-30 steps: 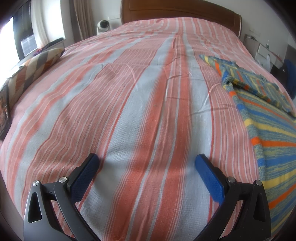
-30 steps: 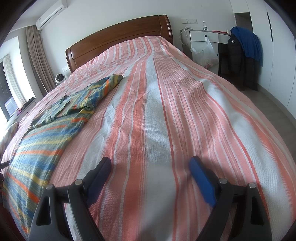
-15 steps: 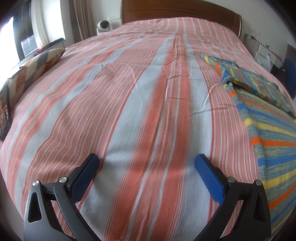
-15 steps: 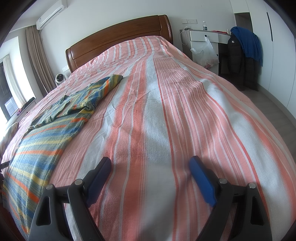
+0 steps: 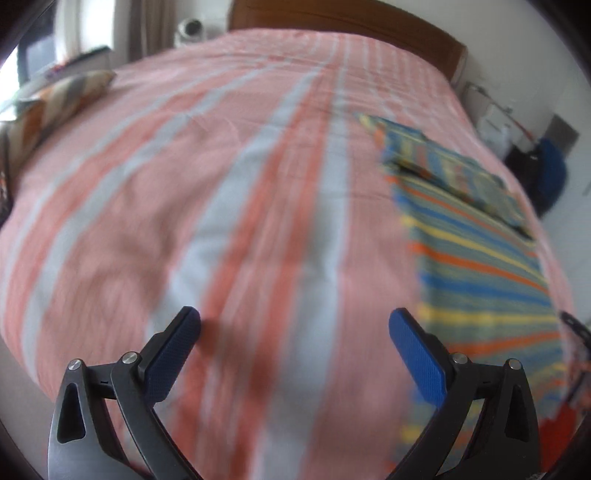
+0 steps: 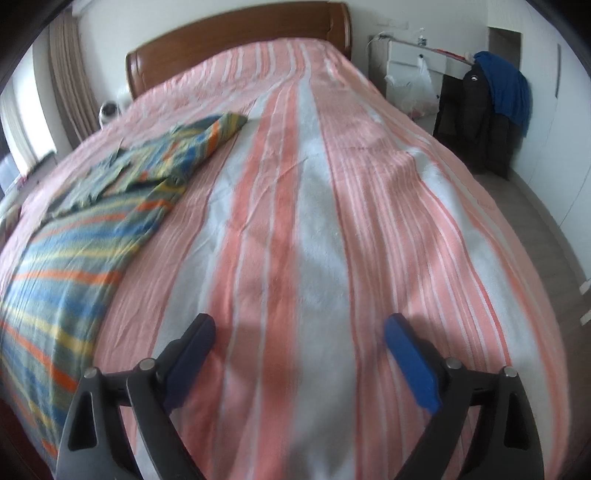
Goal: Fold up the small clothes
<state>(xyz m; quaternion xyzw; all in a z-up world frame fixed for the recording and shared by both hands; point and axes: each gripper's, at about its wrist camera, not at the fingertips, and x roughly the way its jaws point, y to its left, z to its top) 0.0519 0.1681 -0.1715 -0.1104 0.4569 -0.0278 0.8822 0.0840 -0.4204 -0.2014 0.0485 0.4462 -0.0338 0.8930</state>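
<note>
Left wrist view. The left gripper (image 5: 294, 325) is seen with its jaws spread wide; nothing is held between the blue pads (image 5: 415, 356). It is positioned above the near part of the bed (image 5: 229, 192), over the pink-and-white striped cover. The view is blurred. The striped garment (image 5: 476, 266), banded in blue, yellow, orange and green, is laid flat along the right edge of the bed, well apart from the left pad and just beside the right one. A folded-over part of the garment lies at its far end, toward the wooden headboard (image 5: 351, 26). A patterned cushion (image 5: 59, 99) is located at the left edge of the bed. A dark object at the right border of the view cannot be identified.

Right wrist view. The right gripper (image 6: 300, 328) is likewise seen with its jaws fully apart and empty, its pads (image 6: 410, 363) above the near middle of the bed (image 6: 369, 206). The striped garment (image 6: 85, 236) is spread along the left edge of the bed, running from the near left corner toward the headboard (image 6: 236, 40); it is not touched by the gripper. Its far portion is crumpled and folded over itself. Beyond the right edge of the bed, a white desk (image 6: 413, 62) with a plastic bag (image 6: 410, 88) and a chair draped with a dark jacket (image 6: 476, 110) and a blue cloth (image 6: 509, 92) are visible.
</note>
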